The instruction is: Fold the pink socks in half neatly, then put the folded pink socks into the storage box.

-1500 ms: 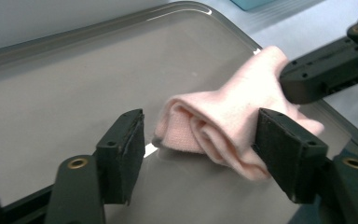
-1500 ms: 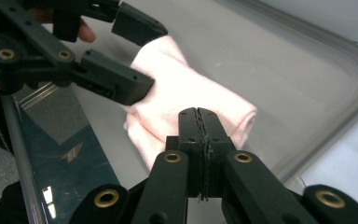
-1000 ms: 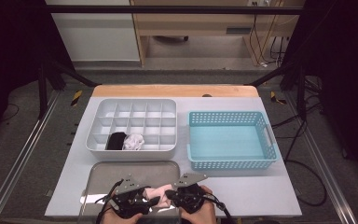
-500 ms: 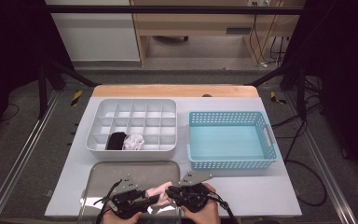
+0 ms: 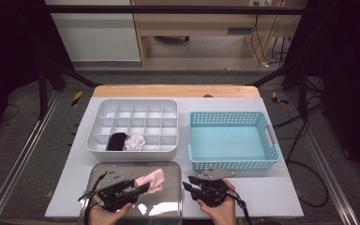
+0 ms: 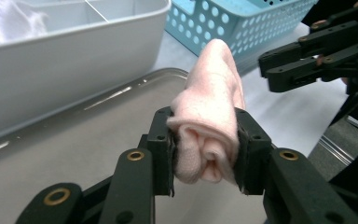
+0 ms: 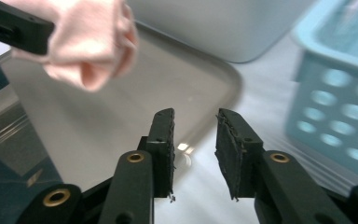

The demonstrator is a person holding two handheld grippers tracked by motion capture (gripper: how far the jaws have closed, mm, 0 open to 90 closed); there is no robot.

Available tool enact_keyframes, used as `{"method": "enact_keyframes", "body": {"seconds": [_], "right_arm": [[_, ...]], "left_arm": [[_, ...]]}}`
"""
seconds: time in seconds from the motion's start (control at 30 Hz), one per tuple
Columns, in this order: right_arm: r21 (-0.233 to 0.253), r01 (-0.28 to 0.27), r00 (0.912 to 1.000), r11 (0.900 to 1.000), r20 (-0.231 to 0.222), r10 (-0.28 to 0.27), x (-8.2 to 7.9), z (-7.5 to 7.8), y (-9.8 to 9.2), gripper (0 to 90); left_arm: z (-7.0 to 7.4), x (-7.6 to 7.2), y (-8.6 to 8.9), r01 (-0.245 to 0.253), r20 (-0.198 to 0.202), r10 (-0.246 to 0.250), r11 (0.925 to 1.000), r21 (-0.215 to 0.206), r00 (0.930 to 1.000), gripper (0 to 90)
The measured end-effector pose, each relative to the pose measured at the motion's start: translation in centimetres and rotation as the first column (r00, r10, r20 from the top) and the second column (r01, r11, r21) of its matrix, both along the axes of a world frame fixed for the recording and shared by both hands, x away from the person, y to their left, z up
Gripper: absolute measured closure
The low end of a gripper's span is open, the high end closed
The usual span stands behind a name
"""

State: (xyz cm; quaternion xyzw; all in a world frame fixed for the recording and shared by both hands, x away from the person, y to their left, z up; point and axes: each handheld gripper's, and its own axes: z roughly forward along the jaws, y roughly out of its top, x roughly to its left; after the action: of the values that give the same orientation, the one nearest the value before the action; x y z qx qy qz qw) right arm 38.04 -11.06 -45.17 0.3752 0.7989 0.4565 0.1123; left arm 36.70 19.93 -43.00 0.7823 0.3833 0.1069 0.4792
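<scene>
Two grippers are in my hands at the bottom of the high view. My left gripper (image 5: pixel 143 188) is clenched on a rolled pink sock (image 5: pixel 152 180), which sits low in the frame, just left of centre, above the metal tray (image 5: pixel 168 168). In the left gripper view the sock (image 6: pixel 210 126) is squeezed between my two black jaws and sticks up past them toward the top centre of the frame, tilted toward the blue perforated basket (image 6: pixel 242 28). My right gripper (image 5: pixel 187 183) is just right of the sock in the high view, apart from it, jaws pointing left toward it. In the right gripper view its jaws stand released with a clear gap between them, nothing held, over the tray's edge (image 7: pixel 223 79); the sock (image 7: pixel 91 42) hangs at the upper left of that frame. The white compartment organizer (image 5: pixel 168 105) lies above the tray, with a black item (image 5: pixel 117 140) and a white one (image 5: pixel 134 142) in its front row.
</scene>
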Motion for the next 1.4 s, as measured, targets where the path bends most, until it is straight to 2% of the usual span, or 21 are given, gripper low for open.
{"method": "enact_keyframes", "body": {"seconds": [0.23, 0.4, 0.9, 1.07, 1.2, 1.4], "right_arm": [[-0.009, 0.079, 0.9965, 0.997, 0.028, -0.079, -0.1, 0.2, -2.6, 59.6], [-0.010, 0.134, 0.9908, 0.991, 0.016, -0.134, -0.3, 0.0, -4.6, 58.3], [-0.046, 0.223, 0.9748, 0.974, 0.015, -0.223, -0.3, -0.6, -7.8, 53.6], [-0.060, 0.250, 0.9682, 0.966, 0.021, -0.249, 0.0, -0.6, -8.5, 52.6], [-0.050, 0.263, 0.9647, 0.963, 0.009, -0.263, 0.0, -0.6, -8.9, 52.4], [-0.056, 0.261, 0.9654, 0.964, 0.011, -0.260, 0.2, -0.7, -9.2, 52.1]], "left_arm": [[1.2, 1.5, 0.4, -0.047, 0.033, 0.046, 0.9988, 0.012, 0.9984, 63.0], [2.3, 2.6, 0.7, -0.079, 0.056, 0.078, 0.9967, 0.016, 0.9954, 63.1], [4.8, 5.9, 0.7, -0.139, 0.093, 0.137, 0.9901, 0.014, 0.9861, 63.0], [5.5, 7.3, 0.2, -0.148, 0.080, 0.145, 0.9883, 0.035, 0.9861, 63.0], [5.7, 8.3, -0.1, -0.158, 0.074, 0.154, 0.9862, 0.051, 0.9853, 63.1], [5.5, 9.9, -0.2, -0.183, 0.058, 0.179, 0.9804, 0.073, 0.9822, 63.1]]}}
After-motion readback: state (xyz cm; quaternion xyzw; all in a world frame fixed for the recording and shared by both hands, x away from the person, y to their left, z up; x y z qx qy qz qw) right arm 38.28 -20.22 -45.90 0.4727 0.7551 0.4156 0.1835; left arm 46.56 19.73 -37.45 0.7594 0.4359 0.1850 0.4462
